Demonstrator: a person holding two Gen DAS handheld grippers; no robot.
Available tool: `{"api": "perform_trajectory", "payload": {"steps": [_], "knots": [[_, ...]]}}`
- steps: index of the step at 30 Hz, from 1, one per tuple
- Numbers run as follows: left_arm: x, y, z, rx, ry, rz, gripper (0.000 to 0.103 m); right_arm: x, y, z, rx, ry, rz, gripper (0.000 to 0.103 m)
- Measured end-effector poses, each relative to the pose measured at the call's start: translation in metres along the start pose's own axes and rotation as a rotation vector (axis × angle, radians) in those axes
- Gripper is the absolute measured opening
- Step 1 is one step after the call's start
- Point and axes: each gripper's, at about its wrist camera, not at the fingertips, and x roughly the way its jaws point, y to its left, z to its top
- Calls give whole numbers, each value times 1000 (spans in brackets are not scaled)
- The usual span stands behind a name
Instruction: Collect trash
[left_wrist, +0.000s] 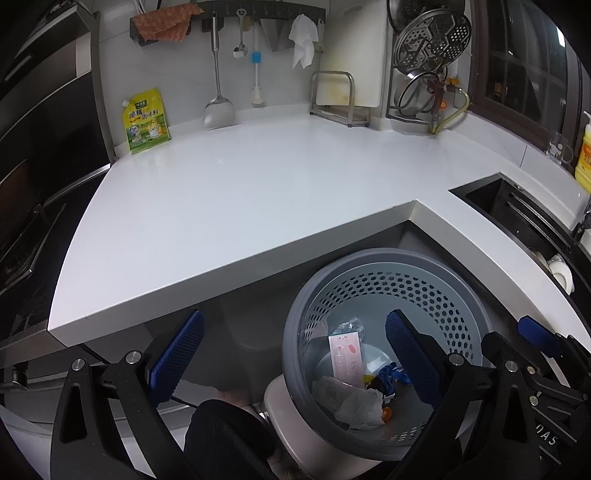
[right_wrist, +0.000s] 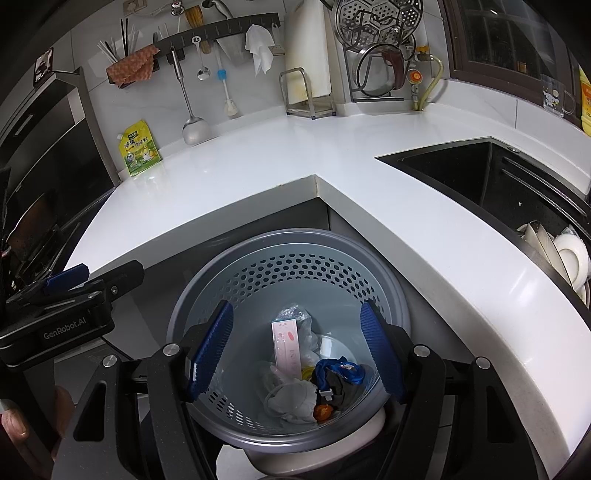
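The round grey plastic bin with holes (right_wrist: 295, 266) stands below the white counter (right_wrist: 258, 166). Inside, a long pink card (right_wrist: 286, 349) points toward the counter, beside crumpled white paper (right_wrist: 291, 400) and blue scraps (right_wrist: 340, 371). The left gripper (left_wrist: 295, 354) and the right gripper (right_wrist: 297, 350) gape wide, holding nothing.

"GenRobot.AI" stands on the left gripper (right_wrist: 68, 277); the yellow pouch (left_wrist: 146, 122) bears Chinese characters, seemingly "鸡精".
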Motion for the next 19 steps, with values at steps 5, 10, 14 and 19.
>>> {"api": "perform_trajectory", "payload": {"steps": [5,10,14,19], "knots": [[-2,-1,-1,14,-9,6,97,0,0,-1,-1,0,0,68],[-2,-4,-1,25,-11,7,97,0,0,-1,0,1,0,68],[-1,-3,0,15,2,2,97,0,0,-1,0,0,0,68],[1,-3,0,21,8,6,97,1,0,-1,0,1,0,68]]}}
